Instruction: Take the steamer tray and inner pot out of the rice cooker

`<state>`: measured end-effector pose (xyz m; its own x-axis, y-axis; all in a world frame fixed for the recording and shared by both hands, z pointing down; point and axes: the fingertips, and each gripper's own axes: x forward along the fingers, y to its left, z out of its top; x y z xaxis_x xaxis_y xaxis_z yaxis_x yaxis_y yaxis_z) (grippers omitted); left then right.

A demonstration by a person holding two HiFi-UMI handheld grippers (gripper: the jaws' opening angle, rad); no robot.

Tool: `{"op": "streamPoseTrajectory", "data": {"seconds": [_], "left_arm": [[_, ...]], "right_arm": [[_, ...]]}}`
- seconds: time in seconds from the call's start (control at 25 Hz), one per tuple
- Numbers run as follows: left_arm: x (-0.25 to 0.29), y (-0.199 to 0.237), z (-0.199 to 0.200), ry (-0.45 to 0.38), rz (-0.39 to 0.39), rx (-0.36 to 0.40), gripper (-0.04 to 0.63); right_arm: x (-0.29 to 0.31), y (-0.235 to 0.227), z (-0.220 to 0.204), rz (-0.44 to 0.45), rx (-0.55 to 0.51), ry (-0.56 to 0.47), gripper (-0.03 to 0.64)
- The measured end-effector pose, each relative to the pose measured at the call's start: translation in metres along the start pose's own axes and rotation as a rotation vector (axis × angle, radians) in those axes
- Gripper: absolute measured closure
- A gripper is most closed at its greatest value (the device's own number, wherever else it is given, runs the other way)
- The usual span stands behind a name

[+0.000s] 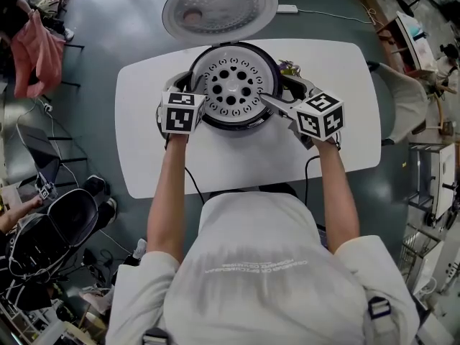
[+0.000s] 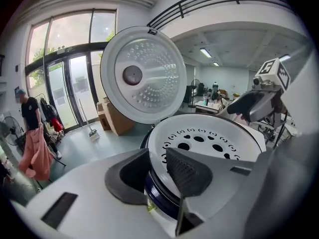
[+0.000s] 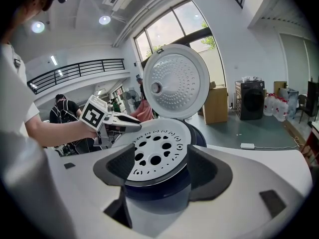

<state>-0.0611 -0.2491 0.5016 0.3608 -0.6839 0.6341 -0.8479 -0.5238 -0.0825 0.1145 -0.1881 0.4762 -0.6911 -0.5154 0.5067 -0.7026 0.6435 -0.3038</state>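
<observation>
Steamer tray [image 1: 233,85] seated in rice cooker [image 1: 238,125] on white worktop [image 1: 237,160], lid [image 1: 219,6] raised; left tongs [image 2: 155,169] and right tongs [image 3: 159,158] both apart, straddling opposite tray rims, unclamped.

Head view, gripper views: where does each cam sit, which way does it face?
Head view: on the person's head, steeply down at the rice cooker on the white table; shows forearms, left gripper, right gripper.
Left gripper view: on the left gripper, past its jaws, across the steamer tray toward the right gripper.
Right gripper view: on the right gripper, past its jaws, facing the left gripper, forearm.
All share steamer tray, open lid.
</observation>
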Motion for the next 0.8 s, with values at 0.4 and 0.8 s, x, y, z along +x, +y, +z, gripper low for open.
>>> {"op": "streamPoseTrajectory", "data": {"seconds": [0.4,0.8], "left_arm": [[-0.012,0.001,0.014,-0.111,-0.067,-0.185,0.507],[-0.035,0.002,0.035,-0.200,-0.068,-0.170,0.508]], "right_arm": [[0.004,0.004,0.000,0.006,-0.010,0.001,0.290],[0.008,0.003,0.003,-0.001,0.002,0.012,0.290]]}}
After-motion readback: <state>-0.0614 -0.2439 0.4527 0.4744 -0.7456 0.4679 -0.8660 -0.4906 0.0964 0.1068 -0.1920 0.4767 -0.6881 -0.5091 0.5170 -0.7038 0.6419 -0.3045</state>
